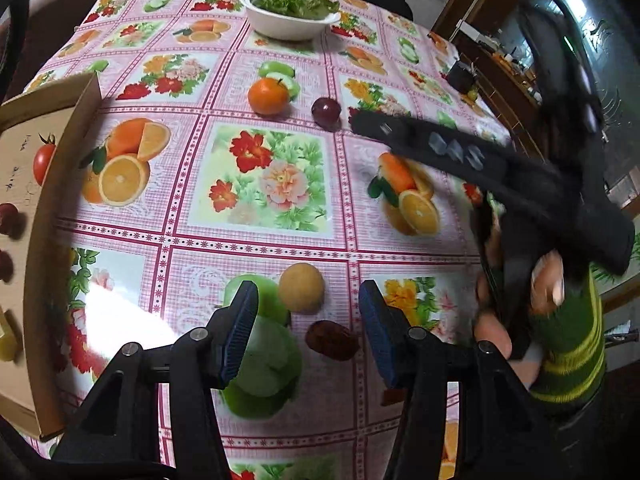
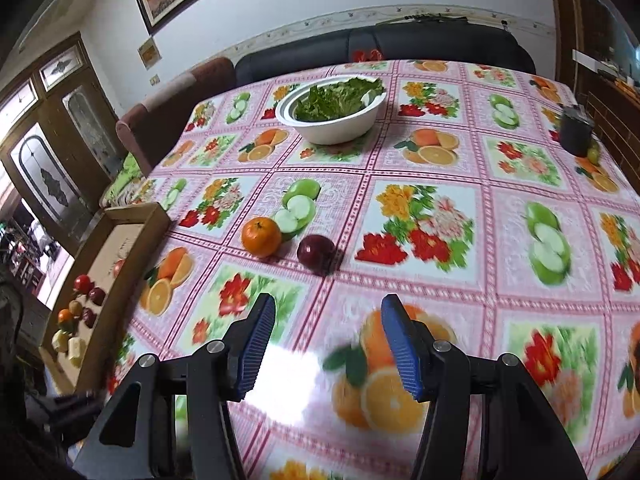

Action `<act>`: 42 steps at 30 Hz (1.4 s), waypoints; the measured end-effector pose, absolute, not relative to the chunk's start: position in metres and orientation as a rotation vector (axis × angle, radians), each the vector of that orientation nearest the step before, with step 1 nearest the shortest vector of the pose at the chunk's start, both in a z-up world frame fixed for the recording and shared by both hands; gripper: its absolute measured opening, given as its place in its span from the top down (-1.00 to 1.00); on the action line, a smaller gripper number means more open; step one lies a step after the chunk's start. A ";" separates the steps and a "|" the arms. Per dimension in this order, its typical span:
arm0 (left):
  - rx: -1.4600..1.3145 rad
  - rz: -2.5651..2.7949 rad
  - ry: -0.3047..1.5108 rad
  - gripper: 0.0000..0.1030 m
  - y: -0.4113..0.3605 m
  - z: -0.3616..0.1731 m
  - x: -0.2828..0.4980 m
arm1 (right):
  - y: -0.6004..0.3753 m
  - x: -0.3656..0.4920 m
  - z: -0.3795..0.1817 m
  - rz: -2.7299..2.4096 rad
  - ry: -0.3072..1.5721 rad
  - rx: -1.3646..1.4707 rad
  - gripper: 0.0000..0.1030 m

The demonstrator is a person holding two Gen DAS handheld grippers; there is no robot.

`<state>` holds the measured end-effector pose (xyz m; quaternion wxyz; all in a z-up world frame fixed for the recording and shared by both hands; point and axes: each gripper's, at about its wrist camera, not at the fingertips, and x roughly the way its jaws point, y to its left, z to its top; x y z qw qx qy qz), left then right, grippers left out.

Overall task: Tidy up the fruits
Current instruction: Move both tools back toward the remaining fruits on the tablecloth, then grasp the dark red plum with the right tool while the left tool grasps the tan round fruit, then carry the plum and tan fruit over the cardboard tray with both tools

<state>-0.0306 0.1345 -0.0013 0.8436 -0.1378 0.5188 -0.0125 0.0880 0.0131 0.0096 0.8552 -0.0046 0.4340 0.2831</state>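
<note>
A real orange [image 1: 268,96] and a dark red plum [image 1: 326,111] lie mid-table; both also show in the right wrist view, the orange [image 2: 261,236] left of the plum [image 2: 315,251]. A yellow round fruit [image 1: 301,287] and a dark red date [image 1: 331,339] lie just ahead of my open, empty left gripper [image 1: 306,316]. A cardboard box [image 1: 56,184] at the left holds several fruits [image 2: 82,312]. My right gripper [image 2: 328,344] is open and empty above the table; its body [image 1: 472,160] crosses the left wrist view at the right, blurred.
A white bowl of lettuce [image 1: 290,12] stands at the far side, also in the right wrist view [image 2: 332,110]. A dark cup [image 2: 576,130] stands near the right edge. The fruit-print tablecloth [image 1: 260,176] shows printed fruit. A dark sofa [image 2: 400,46] is behind the table.
</note>
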 end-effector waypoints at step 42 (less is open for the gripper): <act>-0.304 0.112 0.912 0.57 0.216 0.049 -0.078 | 0.060 0.028 0.059 0.777 0.837 0.030 0.41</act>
